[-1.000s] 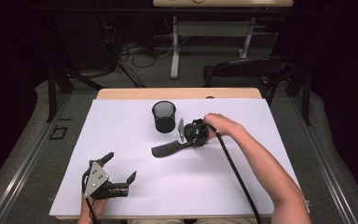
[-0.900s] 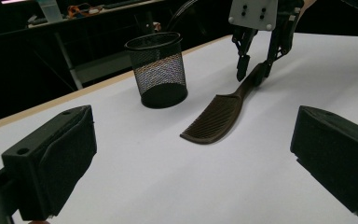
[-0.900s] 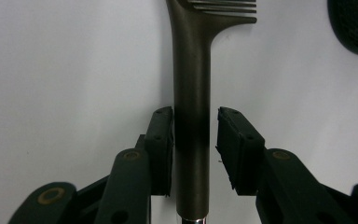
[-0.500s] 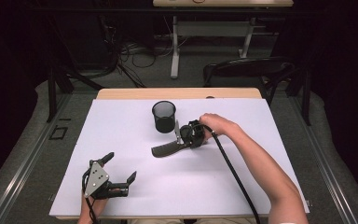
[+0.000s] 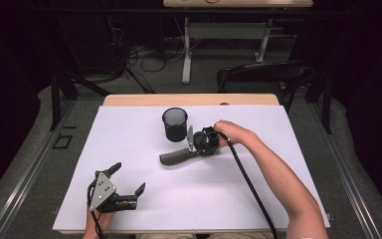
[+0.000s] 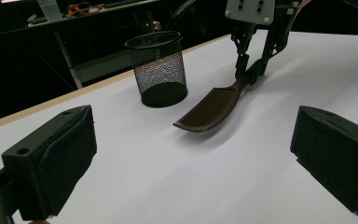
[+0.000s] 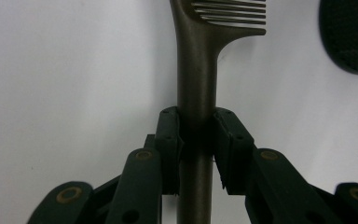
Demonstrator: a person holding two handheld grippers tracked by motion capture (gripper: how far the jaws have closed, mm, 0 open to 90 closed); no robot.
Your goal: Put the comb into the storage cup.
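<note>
Two grippers work over a white table (image 5: 278, 199). We see the right gripper (image 5: 195, 144) near the middle of the table, its jaws clamped on the handle of a dark comb (image 5: 175, 156). In the right gripper view the two pads press the comb's handle (image 7: 195, 116) from both sides, with the teeth pointing away from the camera. In the left gripper view the comb's toothed end (image 6: 209, 112) sits just above or on the white surface; we cannot tell which. A black mesh cup (image 5: 174, 123) stands upright just beside the comb, toward the far edge of the table. The left gripper (image 5: 124, 186) rests near the table's front left edge, well apart from the comb, its jaws spread wide and holding nothing. Between the two grippers lies bare white surface, and more open room stretches along the right side.
</note>
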